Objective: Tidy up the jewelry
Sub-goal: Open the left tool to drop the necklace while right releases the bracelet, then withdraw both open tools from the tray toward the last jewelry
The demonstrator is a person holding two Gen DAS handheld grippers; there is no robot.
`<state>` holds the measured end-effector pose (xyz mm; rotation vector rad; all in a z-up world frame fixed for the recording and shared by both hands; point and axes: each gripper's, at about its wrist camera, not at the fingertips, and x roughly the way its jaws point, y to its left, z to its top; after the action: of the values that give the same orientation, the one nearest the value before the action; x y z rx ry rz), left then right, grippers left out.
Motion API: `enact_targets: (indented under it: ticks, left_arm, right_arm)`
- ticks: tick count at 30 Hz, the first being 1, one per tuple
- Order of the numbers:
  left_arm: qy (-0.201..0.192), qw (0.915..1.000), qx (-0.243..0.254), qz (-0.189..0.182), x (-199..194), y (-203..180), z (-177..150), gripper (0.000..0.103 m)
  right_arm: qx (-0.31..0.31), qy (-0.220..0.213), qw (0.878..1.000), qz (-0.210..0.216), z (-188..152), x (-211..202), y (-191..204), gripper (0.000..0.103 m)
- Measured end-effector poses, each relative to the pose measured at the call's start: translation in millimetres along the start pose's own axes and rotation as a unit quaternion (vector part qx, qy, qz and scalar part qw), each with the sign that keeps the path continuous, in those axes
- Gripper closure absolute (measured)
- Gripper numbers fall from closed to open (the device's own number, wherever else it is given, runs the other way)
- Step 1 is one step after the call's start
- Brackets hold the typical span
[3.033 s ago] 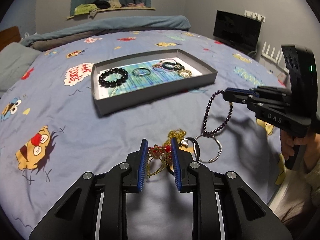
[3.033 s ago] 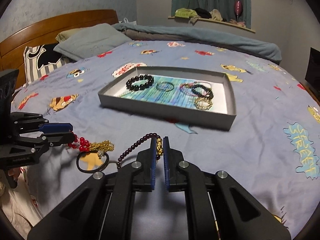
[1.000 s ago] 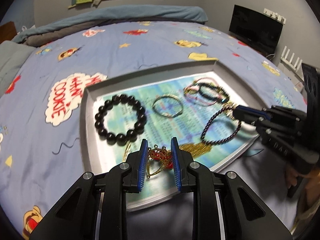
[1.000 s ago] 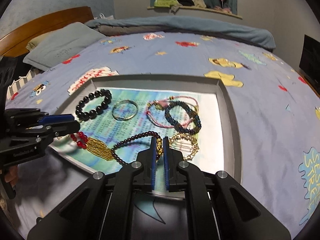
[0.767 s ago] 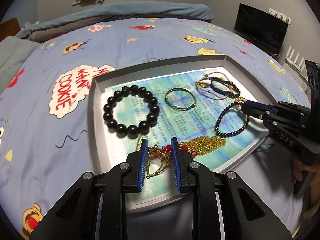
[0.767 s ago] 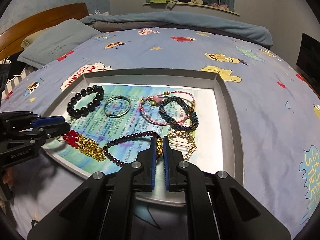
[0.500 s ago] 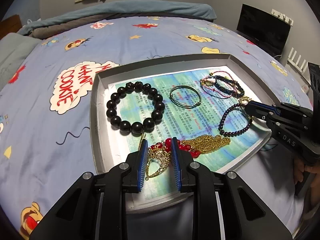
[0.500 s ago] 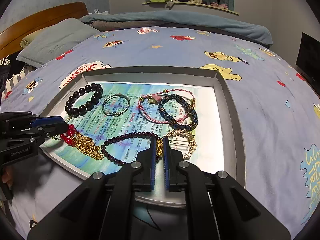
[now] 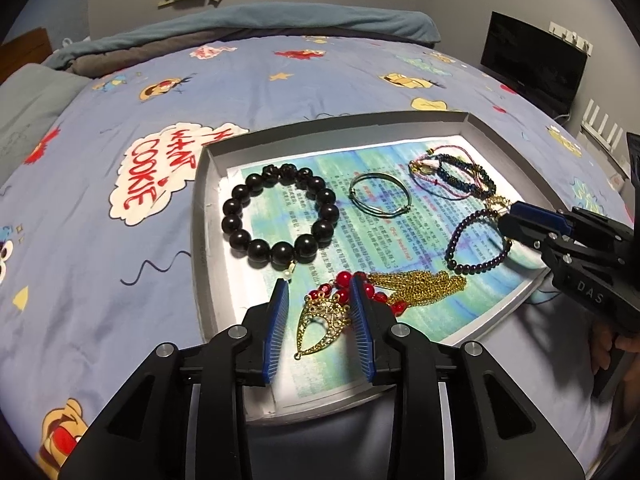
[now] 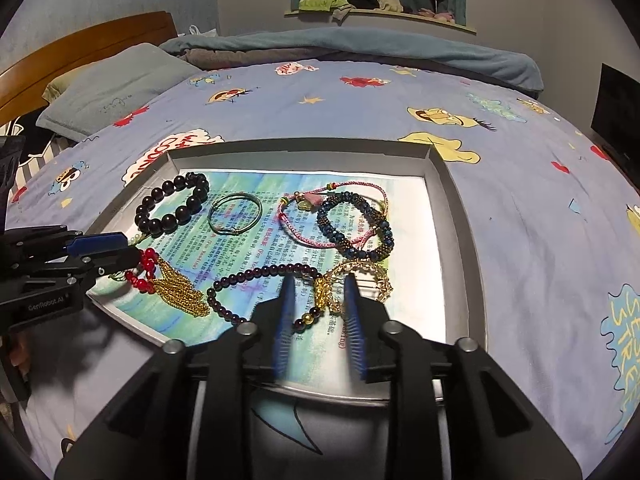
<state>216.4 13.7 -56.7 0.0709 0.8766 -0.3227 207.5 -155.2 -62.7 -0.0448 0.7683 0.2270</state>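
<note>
A shallow grey tray lined with printed paper lies on the bed. My left gripper is open over its near edge; the gold and red tassel necklace lies in the tray between its fingers. My right gripper is open over the tray; the dark purple bead bracelet lies beneath it. A large black bead bracelet, a thin bangle and pink cord and blue bead bracelets lie further in.
The tray sits on a blue cartoon-print bedsheet. A pillow and wooden headboard are at the left. A rolled blanket lies at the far side. A dark screen stands on the right.
Both grippers carried their jewelry from the bedsheet over the tray, lowered it, and opened. The necklace and purple bracelet now lie in the tray.
</note>
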Motion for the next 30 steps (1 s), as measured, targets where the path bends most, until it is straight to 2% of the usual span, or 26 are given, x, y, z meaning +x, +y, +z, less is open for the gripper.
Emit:
enact_targets:
  ticks: [4,7,15,24,26,30]
  left_arm:
    - [-0.007,1.0000,0.002,0.001,-4,-1,0,0.062]
    - [-0.015,0.9999,-0.001,0.001,-8,0,1,0.058]
    - [-0.046,0.9989,-0.007,0.009,-26,3,5,0.038]
    - [-0.066,0.9962,-0.034,0.045,-34,17,7,0.018]
    - [-0.066,0.9957,-0.040,0.050,-35,20,7,0.015]
    - [-0.067,0.9947,-0.054,0.056,-39,24,8,0.011]
  right_arm:
    - [0.002,-0.001,1.000,0.001,0,-1,-1,0.072]
    - [0.003,-0.005,1.000,0.002,-1,-3,0,0.062]
    - [0.004,-0.028,1.000,0.005,2,-18,0,0.046]
    - [0.007,-0.037,0.999,0.005,4,-27,1,0.017]
    - [0.009,-0.041,0.999,0.003,4,-30,1,0.007]
    - [0.015,-0.047,0.999,0.001,5,-34,1,0.006]
